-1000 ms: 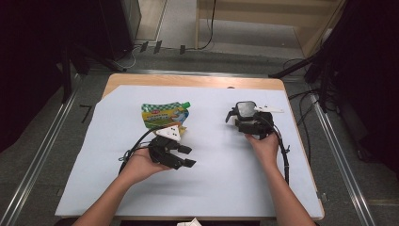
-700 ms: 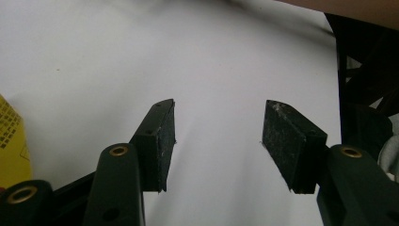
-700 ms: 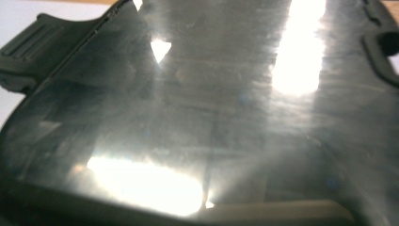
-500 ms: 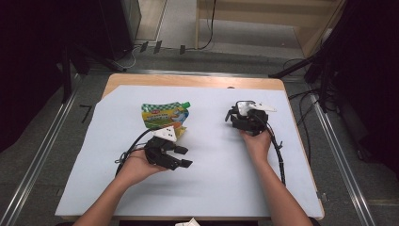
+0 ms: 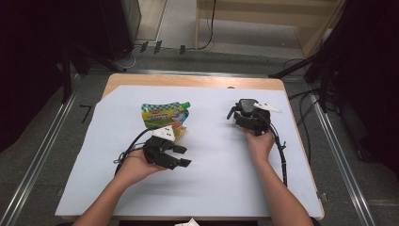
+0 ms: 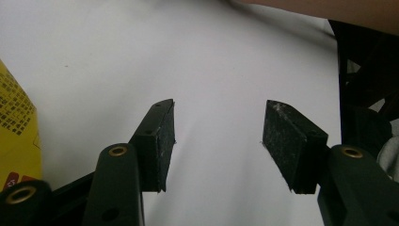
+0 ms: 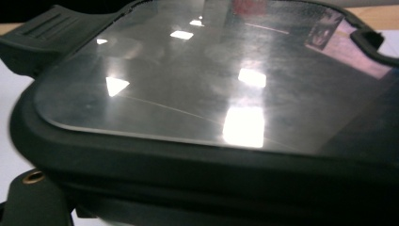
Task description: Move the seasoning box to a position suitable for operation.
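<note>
A green and yellow spouted pouch (image 5: pixel 165 114) lies flat on the white sheet (image 5: pixel 211 188), left of centre. Just in front of it my left gripper (image 5: pixel 185 156) rests low over the sheet, open, with bare white paper between its jaws (image 6: pixel 217 136). The pouch's yellow edge (image 6: pixel 14 127) lies to the left of them. At the right, my right gripper (image 5: pixel 249 120) holds a black device with a glossy screen (image 5: pixel 245 104). That device (image 7: pixel 211 84) sits right in front of the right gripper's camera, tilted, and hides most of the jaws.
The white sheet covers a wooden table whose far edge (image 5: pixel 188 80) shows bare. Metal rails (image 5: pixel 42 155) run along both sides on the floor. Cables (image 5: pixel 282 160) trail from each gripper. A white scrap (image 5: pixel 188 222) lies at the near edge.
The right hand has shifted slightly left and away with the black device. The left gripper has stayed about where it was, open.
</note>
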The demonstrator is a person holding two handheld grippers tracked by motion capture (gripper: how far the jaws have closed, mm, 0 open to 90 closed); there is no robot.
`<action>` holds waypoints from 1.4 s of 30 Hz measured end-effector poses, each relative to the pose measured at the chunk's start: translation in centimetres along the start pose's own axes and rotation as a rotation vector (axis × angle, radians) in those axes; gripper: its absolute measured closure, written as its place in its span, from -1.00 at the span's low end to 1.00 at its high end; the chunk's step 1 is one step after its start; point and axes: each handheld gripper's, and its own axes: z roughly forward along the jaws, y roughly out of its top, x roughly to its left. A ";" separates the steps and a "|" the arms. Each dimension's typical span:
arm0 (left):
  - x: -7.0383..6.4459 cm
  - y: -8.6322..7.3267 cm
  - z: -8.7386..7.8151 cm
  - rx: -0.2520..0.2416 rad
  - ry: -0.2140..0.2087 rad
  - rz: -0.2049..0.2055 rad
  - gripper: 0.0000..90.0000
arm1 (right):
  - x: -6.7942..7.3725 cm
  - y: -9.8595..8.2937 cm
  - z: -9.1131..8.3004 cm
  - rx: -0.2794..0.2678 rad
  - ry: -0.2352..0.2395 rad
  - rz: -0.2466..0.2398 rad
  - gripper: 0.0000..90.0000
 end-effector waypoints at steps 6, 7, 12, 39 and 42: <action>0.1 0.0 -0.2 -0.003 0.005 -0.005 0.00 | -0.2 0.1 -0.2 -0.002 -0.007 -0.003 -0.69; 0.1 0.0 -0.3 -0.004 0.007 -0.004 0.00 | -0.2 0.1 -0.3 -0.003 -0.010 -0.003 -0.69; 0.2 0.0 -0.3 -0.007 0.008 -0.003 0.00 | 0.1 0.4 -0.8 -0.022 -0.022 -0.030 -0.68; 0.5 2.3 1.2 0.010 -0.038 0.009 -0.09 | 4.4 -1.9 -5.7 0.036 0.124 -0.230 -0.67; 0.5 2.5 1.3 0.010 -0.042 0.016 -0.09 | 5.2 -2.4 -5.9 0.045 0.150 -0.241 -0.67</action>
